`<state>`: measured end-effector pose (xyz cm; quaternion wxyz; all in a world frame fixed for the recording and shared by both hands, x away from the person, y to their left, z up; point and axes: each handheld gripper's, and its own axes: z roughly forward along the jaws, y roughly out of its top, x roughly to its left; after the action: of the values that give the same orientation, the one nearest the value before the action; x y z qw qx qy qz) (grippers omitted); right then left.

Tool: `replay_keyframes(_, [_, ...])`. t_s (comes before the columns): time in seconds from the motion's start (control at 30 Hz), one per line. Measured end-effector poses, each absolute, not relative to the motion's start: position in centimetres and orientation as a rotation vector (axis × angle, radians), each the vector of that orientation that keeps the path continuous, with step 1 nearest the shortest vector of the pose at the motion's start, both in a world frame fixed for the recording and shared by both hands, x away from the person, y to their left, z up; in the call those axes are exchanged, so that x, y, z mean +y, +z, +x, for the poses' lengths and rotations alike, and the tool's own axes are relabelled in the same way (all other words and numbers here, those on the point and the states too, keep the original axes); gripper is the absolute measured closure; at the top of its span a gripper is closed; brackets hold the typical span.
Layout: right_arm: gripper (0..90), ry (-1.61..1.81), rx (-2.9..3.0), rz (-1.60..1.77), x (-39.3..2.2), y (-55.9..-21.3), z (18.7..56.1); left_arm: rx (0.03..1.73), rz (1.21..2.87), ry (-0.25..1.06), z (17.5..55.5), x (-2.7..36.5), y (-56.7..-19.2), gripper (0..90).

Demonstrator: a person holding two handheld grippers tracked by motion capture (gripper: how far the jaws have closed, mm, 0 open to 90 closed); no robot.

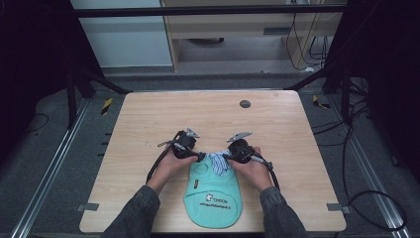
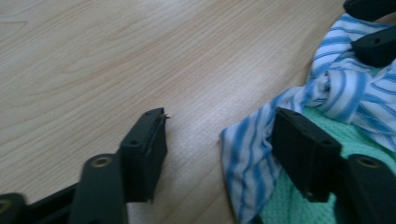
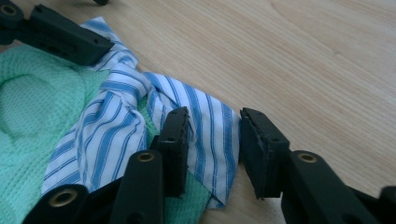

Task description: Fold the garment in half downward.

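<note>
A small mint-green garment (image 1: 213, 196) with printed lettering lies flat near the table's front edge, its blue-and-white striped collar (image 1: 218, 162) pointing away from the person. My left gripper (image 1: 200, 156) sits at the collar's left side and my right gripper (image 1: 228, 157) at its right side. In the left gripper view the left gripper (image 2: 224, 154) stands open, with the striped collar (image 2: 252, 154) edge between its jaws and one jaw resting on the green cloth (image 2: 289, 205). The right gripper (image 3: 217, 149) is open astride a striped collar (image 3: 210, 126) flap, with a gap beside the cloth.
The wooden table (image 1: 148, 124) carries a small dark round disc (image 1: 244, 103) near its far edge. Black frame struts (image 1: 99, 79) rise at both far corners, and cables (image 1: 376, 198) lie on the floor at the right.
</note>
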<state>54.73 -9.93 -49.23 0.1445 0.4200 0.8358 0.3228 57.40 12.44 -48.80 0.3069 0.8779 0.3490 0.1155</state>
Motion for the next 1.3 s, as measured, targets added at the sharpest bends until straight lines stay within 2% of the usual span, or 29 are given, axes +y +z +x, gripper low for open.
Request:
replay_keyframes(0.03, [66.8,0.923,2.432,1.195,-9.8,-49.1,54.6,0.897,2.324,0.284,57.0,12.3,-48.7,50.7])
replay_keyframes(0.13, [70.1,0.91,2.45,1.187,-9.6,-49.0,54.6,0.873,2.334,0.264,56.8,12.1,-48.6,64.9])
replay_keyframes(0.17, [74.9,0.916,2.466,1.17,-9.4,-49.0,54.5,0.867,2.337,0.258,56.7,12.1,-48.6,67.2])
replay_keyframes(0.37, [82.2,0.895,2.492,1.121,-9.2,-48.9,54.5,0.848,2.345,0.223,56.6,12.0,-48.5,78.2])
replay_keyframes(0.57, [84.0,0.866,2.507,1.059,-9.1,-48.6,54.4,0.846,2.34,0.209,56.6,12.2,-48.3,83.5])
replay_keyframes(1.3, [83.9,0.95,2.468,0.879,-10.4,-43.6,53.6,0.726,2.289,0.269,56.1,12.6,-43.4,84.4])
